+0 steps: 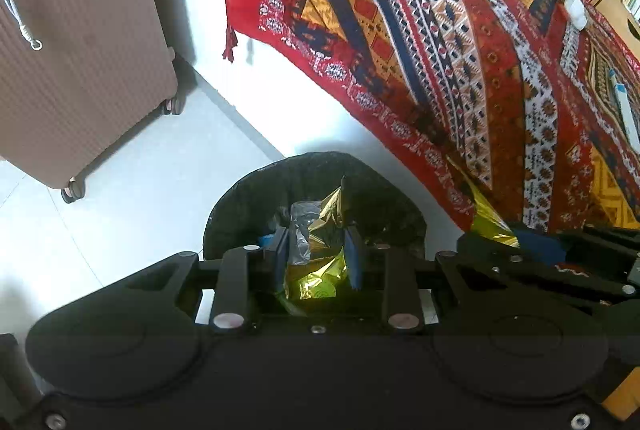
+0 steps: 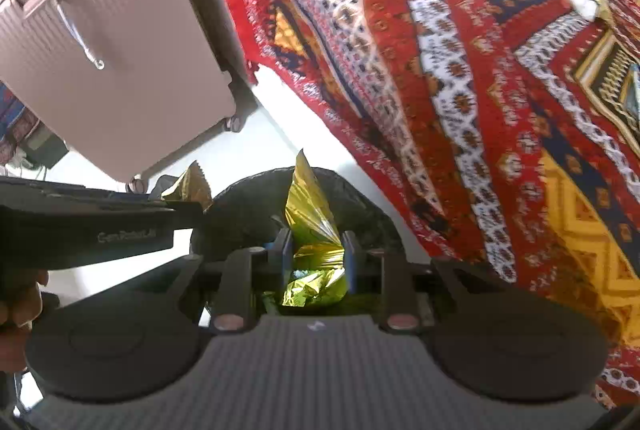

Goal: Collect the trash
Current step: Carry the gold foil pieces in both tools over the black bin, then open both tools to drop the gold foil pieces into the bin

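Wrappers: I hold gold foil wrapper [image 1: 320, 270] clamped in left gripper [image 1: 318, 254], another gold wrapper [image 2: 316, 230] clamped in right gripper [image 2: 316, 254], both above black bin [image 1: 376, 206].

Black grippers [image 1: 318, 250], blue-padded jaws, silver screws.

We saw the left gripper [image 1: 318, 250] pointing steeply down, its blue pads clamped on a crumpled gold foil wrapper [image 1: 320, 262] with a bit of clear plastic film [image 1: 300, 230] beside it. Just beyond it sat a round bin lined with a black plastic bag [image 1: 248, 206] on the white tiled floor [image 1: 120, 230]. A ribbed beige wheeled suitcase [image 1: 80, 50] stood at upper left. A red patterned woven cloth [image 1: 440, 50] draped the table on the right.
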The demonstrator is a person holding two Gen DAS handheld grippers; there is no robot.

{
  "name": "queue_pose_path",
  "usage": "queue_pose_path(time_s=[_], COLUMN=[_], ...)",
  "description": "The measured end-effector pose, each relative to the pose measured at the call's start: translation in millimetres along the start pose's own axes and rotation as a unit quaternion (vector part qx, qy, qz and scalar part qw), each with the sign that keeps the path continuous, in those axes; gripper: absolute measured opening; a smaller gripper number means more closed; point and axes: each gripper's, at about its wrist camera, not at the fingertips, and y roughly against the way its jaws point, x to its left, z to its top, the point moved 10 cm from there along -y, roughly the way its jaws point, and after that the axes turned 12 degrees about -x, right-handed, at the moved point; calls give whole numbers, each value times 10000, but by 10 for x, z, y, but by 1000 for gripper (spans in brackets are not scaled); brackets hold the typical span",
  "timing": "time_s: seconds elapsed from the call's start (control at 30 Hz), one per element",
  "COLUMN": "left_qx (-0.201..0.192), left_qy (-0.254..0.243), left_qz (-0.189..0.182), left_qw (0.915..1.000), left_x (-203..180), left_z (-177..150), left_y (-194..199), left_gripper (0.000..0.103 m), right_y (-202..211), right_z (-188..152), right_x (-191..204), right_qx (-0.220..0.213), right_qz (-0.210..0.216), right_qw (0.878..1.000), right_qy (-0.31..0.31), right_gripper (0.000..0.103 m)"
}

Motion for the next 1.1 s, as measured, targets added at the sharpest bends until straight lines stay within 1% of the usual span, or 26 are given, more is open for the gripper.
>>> queue_pose_path(time_s=[0.17,0.33,0.4,0.43,0.5,0.53,0.6,0.63,0.83,0.97,1.1], left_qx=[116,191,202,215,252,266,305,312,323,307,282], left_qy=[-8,-131,-162,-161,-140,-130,-158,-178,-153,-116,-83], left_qz=[30,7,-9,-14,-17,-24,-39,-32,92,219,302], left_qw=[9999,9997,9997,9996,9996,9996,9994,9993,9993,9992,9991], left_x=[45,30,23,23,28,31,33,31,78,120,129], left_z=[-45,-58,-51,-47,-49,-50,-56,-56,-68,-68,-46], left_y=[-111,-190,-208,-218,-239,-248,-264,-271,-305,-305,-287], left_gripper=[28,28,28,28,28,28,37,38,47,59,64], right_y=[-129,-255,-258,-264,-270,-274,-293,-314,-392,-386,-356], right_z=[-57,-88,-98,-93,-86,-86,-90,-93,-115,-102,-81], right_x=[78,69,58,60,52,43,29,19,-30,-73,-106], right_qx=[55,155,151,150,132,130,153,161,193,187,161], right_qz=[17,-18,-31,-41,-46,-62,-52,-69,-97,-139,-181], right_qw=[9999,9998,9998,9998,9999,9999,9999,9998,9998,9997,9996], right_qy=[155,112,113,106,76,62,28,20,33,-4,-117], right_gripper=[32,32,34,38,39,48,53,56,61,63,66])
